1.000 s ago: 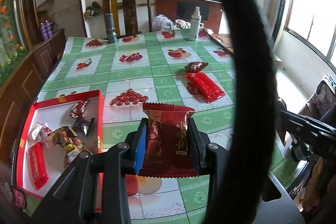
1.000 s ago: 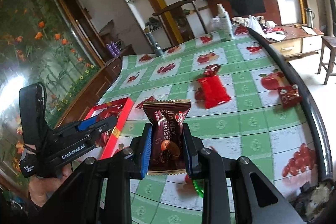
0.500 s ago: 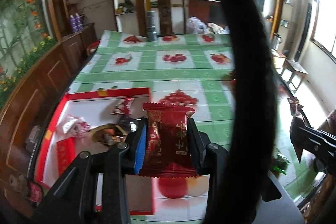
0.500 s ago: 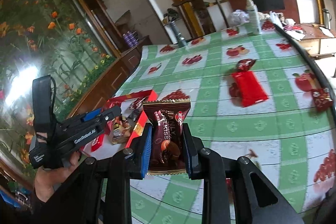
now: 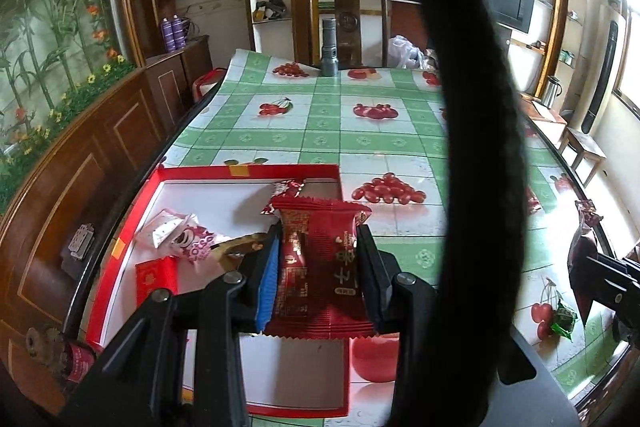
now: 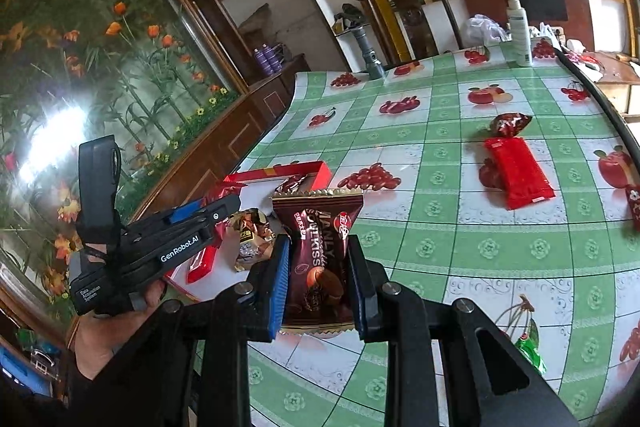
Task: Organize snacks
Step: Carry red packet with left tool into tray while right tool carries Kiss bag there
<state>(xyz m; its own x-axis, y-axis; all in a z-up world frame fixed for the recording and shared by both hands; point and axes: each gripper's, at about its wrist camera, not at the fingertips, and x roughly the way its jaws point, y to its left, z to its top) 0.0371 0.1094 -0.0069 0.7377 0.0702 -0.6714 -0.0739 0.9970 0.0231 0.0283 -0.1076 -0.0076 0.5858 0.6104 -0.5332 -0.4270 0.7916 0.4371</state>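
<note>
My left gripper [image 5: 318, 239] is shut on a red snack packet [image 5: 320, 267] and holds it above the red tray [image 5: 248, 171], over its right part. The tray holds several wrapped snacks, among them a pink-and-white packet [image 5: 180, 233] and a red bar [image 5: 156, 277]. My right gripper [image 6: 318, 255] is shut on a dark brown chocolate packet [image 6: 318, 259] above the table, just right of the tray [image 6: 280, 173]. The left gripper also shows in the right wrist view [image 6: 216, 209], over the tray.
On the green checked tablecloth lie a long red packet [image 6: 516, 173], a dark red wrapper [image 6: 510, 123], a small green candy [image 6: 530, 351] and a wrapper at the right edge [image 6: 634, 205]. A white spray bottle [image 6: 518, 27] and a grey cylinder [image 5: 329, 47] stand at the far end.
Both grippers have swung left toward the tray, each still holding its packet. The left gripper's packet has come over the tray's right part.
</note>
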